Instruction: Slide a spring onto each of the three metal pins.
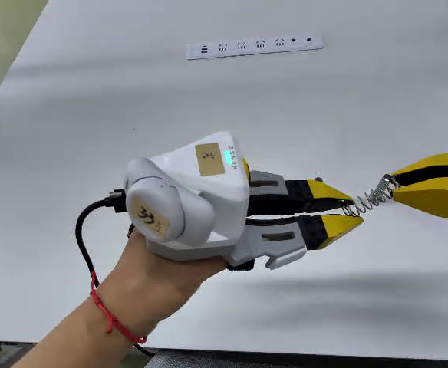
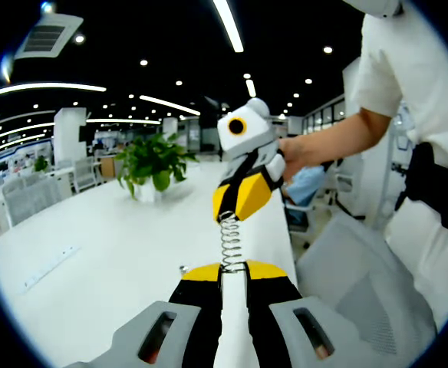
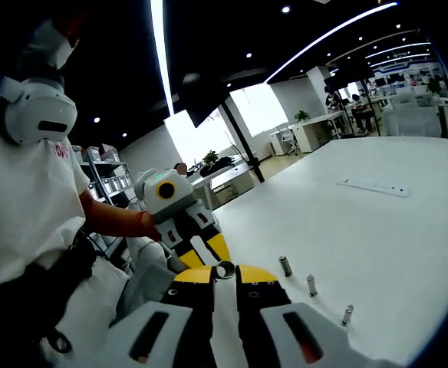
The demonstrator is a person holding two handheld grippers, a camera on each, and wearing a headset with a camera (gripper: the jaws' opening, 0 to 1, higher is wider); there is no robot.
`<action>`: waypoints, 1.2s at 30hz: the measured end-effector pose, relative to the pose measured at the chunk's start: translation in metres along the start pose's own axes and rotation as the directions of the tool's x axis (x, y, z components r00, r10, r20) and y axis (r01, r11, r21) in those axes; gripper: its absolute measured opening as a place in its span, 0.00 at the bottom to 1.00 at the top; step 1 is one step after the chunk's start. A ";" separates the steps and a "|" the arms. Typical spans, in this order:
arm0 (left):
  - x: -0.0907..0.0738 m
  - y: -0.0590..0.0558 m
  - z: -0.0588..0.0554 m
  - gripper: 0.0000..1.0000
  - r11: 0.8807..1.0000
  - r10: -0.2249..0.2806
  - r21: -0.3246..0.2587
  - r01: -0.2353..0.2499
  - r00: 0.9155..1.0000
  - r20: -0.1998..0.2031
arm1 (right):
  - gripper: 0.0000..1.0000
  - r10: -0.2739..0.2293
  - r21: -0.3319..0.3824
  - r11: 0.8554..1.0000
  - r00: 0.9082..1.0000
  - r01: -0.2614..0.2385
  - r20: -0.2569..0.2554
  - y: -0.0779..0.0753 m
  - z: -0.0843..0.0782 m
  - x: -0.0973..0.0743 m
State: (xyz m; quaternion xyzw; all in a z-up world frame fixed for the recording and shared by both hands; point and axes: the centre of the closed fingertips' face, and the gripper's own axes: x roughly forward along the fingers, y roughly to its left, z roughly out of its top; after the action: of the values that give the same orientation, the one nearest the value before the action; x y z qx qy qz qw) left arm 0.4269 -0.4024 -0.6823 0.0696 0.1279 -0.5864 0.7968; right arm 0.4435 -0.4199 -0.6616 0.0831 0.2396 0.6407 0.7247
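Head view, spring (image 1: 370, 196): it is hanging in the air above the table (image 1: 209, 100) and bridging the two grippers. Its long axis is running from 8 o'clock up to 2 o'clock.
Left gripper (image 1: 353, 211): a hand (image 1: 163, 272) is holding it at the centre, with the jaws pointing to 3 o'clock. They are standing narrow and seem to be pinching the 8 o'clock end of the spring.
Right gripper (image 1: 395, 184): it is showing at the 3 o'clock edge, with narrow jaws gripping the other end. In the right gripper view the spring is appearing end-on, as a small ring at the tips.
Pins (image 3: 311, 285): in the right gripper view three are standing upright on the table, in a row at 4 o'clock from the right tips and well apart from them. The one nearest to 12 o'clock is looking ribbed and is perhaps carrying a spring already; I cannot tell for sure.
Coming move: I am judging the right gripper to be the nearer one to the pins. The spring is lying almost level while the pins are standing upright. So it is needing a turn, open end down over a bare pin, and the left gripper is probably having to let go first.
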 end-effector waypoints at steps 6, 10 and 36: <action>0.001 -0.002 -0.001 0.11 1.000 -0.009 -0.005 0.009 1.000 -0.001 | 0.12 0.009 -0.021 1.000 1.000 -0.009 -0.017 0.005 0.002 0.003; 0.001 -0.003 -0.001 0.11 1.000 -0.013 -0.007 0.013 1.000 -0.002 | 0.12 0.013 -0.038 0.999 0.999 -0.015 -0.033 0.006 0.002 0.003; 0.004 -0.011 -0.007 0.10 0.999 -0.029 -0.016 0.029 1.000 -0.011 | 0.12 0.035 -0.197 0.978 0.980 -0.074 -0.195 0.023 0.003 0.014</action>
State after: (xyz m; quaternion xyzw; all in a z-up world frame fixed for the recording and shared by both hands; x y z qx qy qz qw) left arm 0.4167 -0.4074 -0.6898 0.0648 0.1380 -0.5966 0.7879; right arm 0.4257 -0.4025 -0.6525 -0.0467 0.2388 0.6866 0.6851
